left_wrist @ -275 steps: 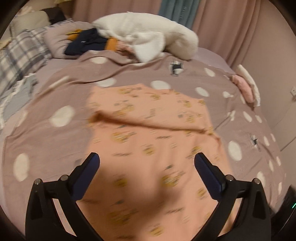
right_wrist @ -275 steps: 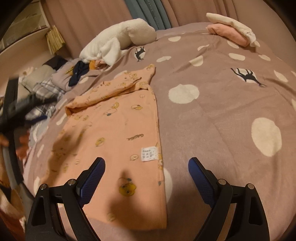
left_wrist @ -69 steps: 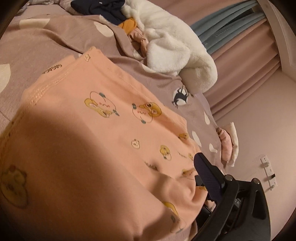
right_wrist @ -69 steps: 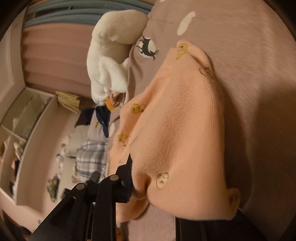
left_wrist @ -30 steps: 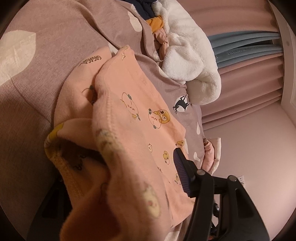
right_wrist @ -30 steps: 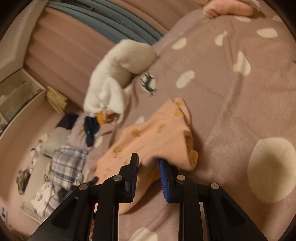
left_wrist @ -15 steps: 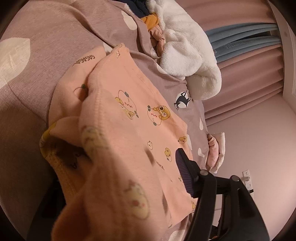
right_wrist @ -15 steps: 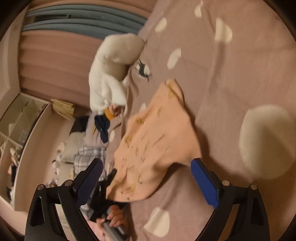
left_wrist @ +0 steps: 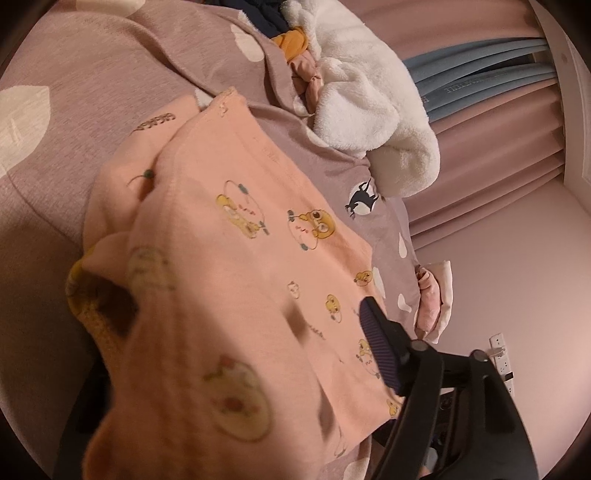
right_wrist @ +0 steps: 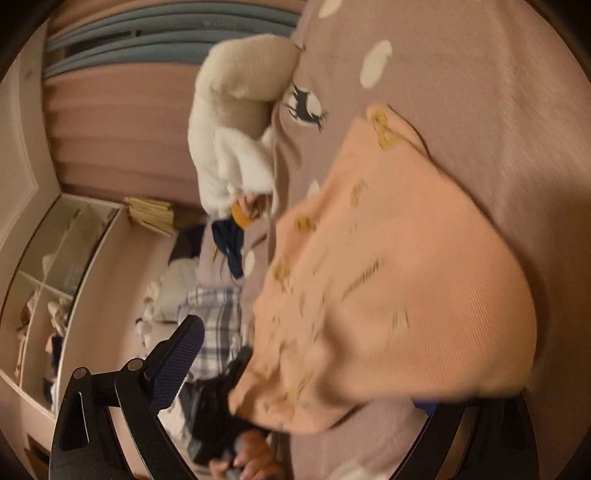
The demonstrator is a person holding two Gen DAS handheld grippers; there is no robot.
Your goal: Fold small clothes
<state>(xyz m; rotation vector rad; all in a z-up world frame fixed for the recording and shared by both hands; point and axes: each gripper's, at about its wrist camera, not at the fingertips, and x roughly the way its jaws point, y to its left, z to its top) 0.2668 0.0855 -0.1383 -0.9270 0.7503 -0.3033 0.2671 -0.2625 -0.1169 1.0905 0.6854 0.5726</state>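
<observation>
A peach garment with cartoon prints (left_wrist: 229,258) lies folded on the mauve dotted bedspread (left_wrist: 74,85). In the left wrist view it drapes over my left gripper (left_wrist: 236,373); only the right finger (left_wrist: 380,350) shows, the left one is hidden under cloth. In the right wrist view the same garment (right_wrist: 388,280) fills the middle, blurred. My right gripper (right_wrist: 306,365) is open wide, its left finger (right_wrist: 177,358) clear of the cloth, its right finger hidden beneath the garment's near edge.
A white fluffy blanket (left_wrist: 369,107) and a heap of dark and orange clothes (left_wrist: 280,33) lie at the bed's far side. A folded pink and white pile (left_wrist: 436,295) sits at the bed edge. Curtains (left_wrist: 498,122) hang behind. Shelves (right_wrist: 55,280) stand left.
My right gripper opened and let go of the garment's edge, then swung close over the cloth. The garment lies folded over. My left gripper has barely moved.
</observation>
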